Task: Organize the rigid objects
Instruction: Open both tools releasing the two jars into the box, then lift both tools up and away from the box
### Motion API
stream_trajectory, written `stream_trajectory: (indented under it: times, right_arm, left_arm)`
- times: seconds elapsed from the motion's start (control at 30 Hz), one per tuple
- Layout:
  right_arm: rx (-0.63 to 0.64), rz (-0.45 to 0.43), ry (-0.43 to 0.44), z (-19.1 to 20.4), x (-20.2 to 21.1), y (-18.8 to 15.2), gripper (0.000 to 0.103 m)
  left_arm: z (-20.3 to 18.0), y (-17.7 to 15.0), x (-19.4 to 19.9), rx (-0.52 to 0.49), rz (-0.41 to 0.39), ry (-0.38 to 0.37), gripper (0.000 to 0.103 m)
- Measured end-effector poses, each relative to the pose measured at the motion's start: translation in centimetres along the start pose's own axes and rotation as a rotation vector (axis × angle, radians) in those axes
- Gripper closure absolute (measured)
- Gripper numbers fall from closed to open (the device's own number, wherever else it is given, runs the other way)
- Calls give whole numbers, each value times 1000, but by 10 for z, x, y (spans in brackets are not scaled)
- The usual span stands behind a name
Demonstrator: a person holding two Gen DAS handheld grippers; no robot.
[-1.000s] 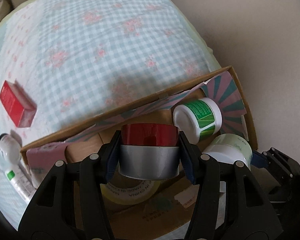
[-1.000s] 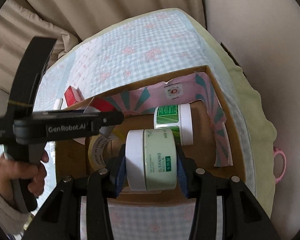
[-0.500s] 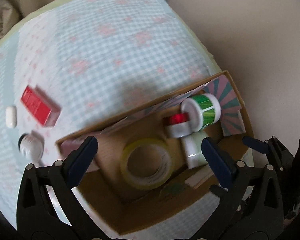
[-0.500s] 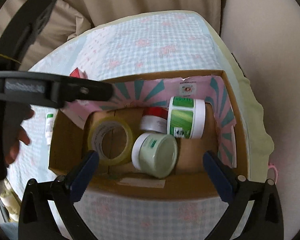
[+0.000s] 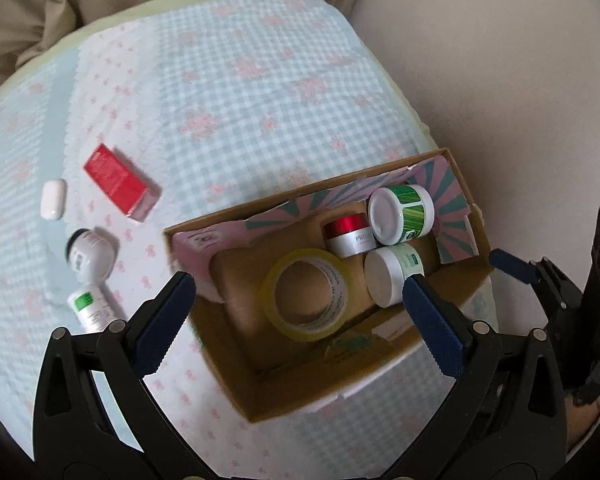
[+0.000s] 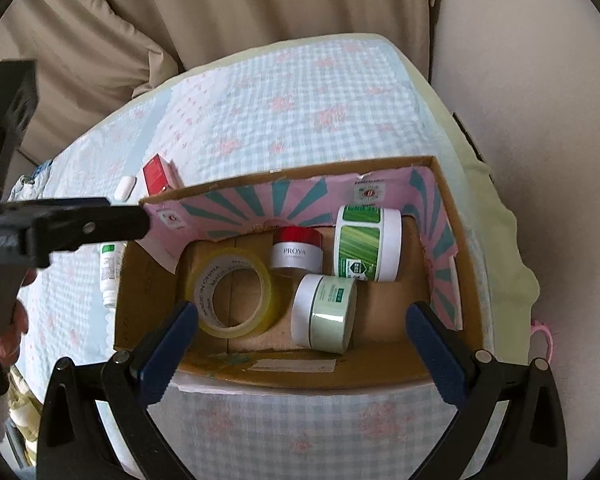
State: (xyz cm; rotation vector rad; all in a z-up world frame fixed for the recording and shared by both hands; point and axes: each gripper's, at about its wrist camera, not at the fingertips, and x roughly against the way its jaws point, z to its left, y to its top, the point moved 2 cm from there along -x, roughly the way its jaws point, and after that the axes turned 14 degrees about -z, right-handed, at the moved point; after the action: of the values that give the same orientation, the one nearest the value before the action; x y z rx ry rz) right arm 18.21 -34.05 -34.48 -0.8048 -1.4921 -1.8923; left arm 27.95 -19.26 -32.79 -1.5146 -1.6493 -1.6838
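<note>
Grippers both spread wide and empty now: left gripper point(image 5: 300, 286), right gripper point(image 6: 302, 318). Released since a second ago: red-lidded jar point(image 6: 297, 253) and pale green jar point(image 6: 325, 312), now lying in cardboard box point(image 6: 466, 248) beside tape roll point(image 6: 233, 291) and green-labelled jar point(image 6: 367, 243). Left outside on checked cloth point(image 5: 260, 80): red carton point(image 5: 118, 180).

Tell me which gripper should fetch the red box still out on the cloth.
Probably the left. The left gripper is open and empty, and the red box lies on its side of the cardboard box. The right gripper, also open, hangs over the cardboard box's interior, with the red box beyond its far wall.
</note>
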Motion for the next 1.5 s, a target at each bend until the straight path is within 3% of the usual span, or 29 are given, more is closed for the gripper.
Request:
stream_trajectory:
  times: [0.3,0.47,0.77,1.0,1.23,1.5]
  right_arm:
    - [59,-42,-42,22,34,10,0]
    - [48,-54,-16,44,60,18,0]
    - [158,-66,-39,116,101,30,0]
    - [103,-98,-58,174,129,27,0]
    - [67,-128,-75,240,138,27,0]
    - [47,-140,-116,311,134,23,0]
  left_arm:
    - [32,-19,91,51,-78,90,0]
    - [62,-33,150,89,-116,165,0]
    - [124,-56,231,108,-188,268,0]
    - [177,-64,281,51,-259,335,0]
    - [239,-63,310,75,-285,271,0]
    - [297,-56,318,27,-275,216,0]
